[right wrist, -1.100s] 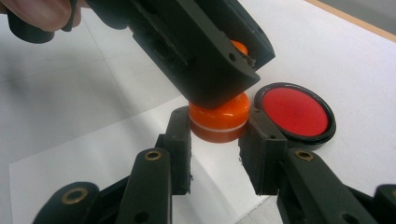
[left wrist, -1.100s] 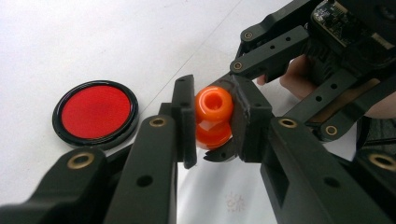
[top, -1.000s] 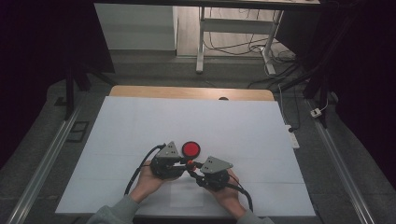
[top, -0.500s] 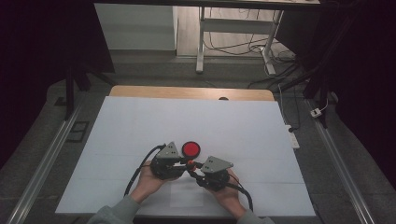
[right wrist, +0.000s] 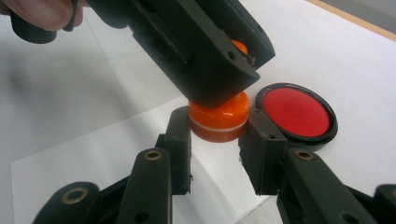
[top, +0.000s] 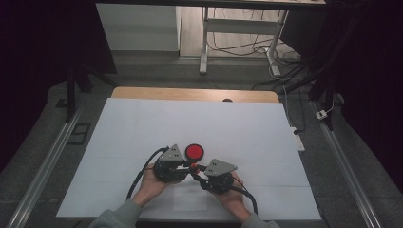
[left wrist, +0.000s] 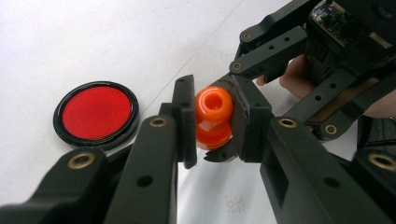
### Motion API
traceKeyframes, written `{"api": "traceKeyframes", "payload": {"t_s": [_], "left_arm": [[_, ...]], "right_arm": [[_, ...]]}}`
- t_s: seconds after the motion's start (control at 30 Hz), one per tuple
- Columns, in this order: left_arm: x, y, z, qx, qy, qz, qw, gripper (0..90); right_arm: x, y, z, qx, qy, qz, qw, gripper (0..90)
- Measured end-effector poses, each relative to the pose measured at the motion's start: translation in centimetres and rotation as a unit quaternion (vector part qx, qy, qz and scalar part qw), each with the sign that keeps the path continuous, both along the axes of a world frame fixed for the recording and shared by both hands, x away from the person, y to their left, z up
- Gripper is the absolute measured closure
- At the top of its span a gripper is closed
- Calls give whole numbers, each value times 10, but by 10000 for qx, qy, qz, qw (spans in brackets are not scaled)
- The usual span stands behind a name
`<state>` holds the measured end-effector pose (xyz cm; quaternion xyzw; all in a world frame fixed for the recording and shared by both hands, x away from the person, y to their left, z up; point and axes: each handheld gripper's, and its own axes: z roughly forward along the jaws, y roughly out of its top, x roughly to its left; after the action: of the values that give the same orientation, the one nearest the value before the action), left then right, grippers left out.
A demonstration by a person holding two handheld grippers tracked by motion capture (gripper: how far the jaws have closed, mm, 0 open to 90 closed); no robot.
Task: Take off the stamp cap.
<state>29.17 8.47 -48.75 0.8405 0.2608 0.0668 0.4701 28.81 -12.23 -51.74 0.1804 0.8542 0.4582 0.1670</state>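
Observation:
A small orange piece (top: 193, 166) with a ring-shaped top (left wrist: 214, 103) and a wider round base (right wrist: 218, 122) hangs just above the white table. My left gripper (left wrist: 214, 122) is shut on its upper part. My right gripper (right wrist: 217, 135) is shut on the base, with a jaw pressed on each side. In the high view the left gripper (top: 188, 165) and right gripper (top: 196, 169) meet tip to tip near the table's front middle. A red disc with a black rim (top: 194, 152) lies flat just beyond them, also in the gripper views (left wrist: 96, 113) (right wrist: 295, 113).
The white table sheet (top: 237, 133) stretches wide to both sides and behind the disc. A wooden edge (top: 195, 94) runs along the far side. A loose white paper sheet (right wrist: 93, 163) lies under the grippers. Metal rails (top: 43, 166) flank the table.

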Motion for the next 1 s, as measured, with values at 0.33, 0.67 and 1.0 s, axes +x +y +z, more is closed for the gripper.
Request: {"api": "traceKeyframes", "payload": {"t_s": [0.33,0.67,1.0], "left_arm": [[1,1,-1,-72,28,21,10000,724],[0,1,0,-99,14,42,9999,725],[-1,1,0,-117,15,64,9999,725]], "right_arm": [[0,0,0,31,-18,4,10000,650],[0,-1,0,61,-56,14,10000,650],[0,-1,1,45,-81,16,10000,651]]}}
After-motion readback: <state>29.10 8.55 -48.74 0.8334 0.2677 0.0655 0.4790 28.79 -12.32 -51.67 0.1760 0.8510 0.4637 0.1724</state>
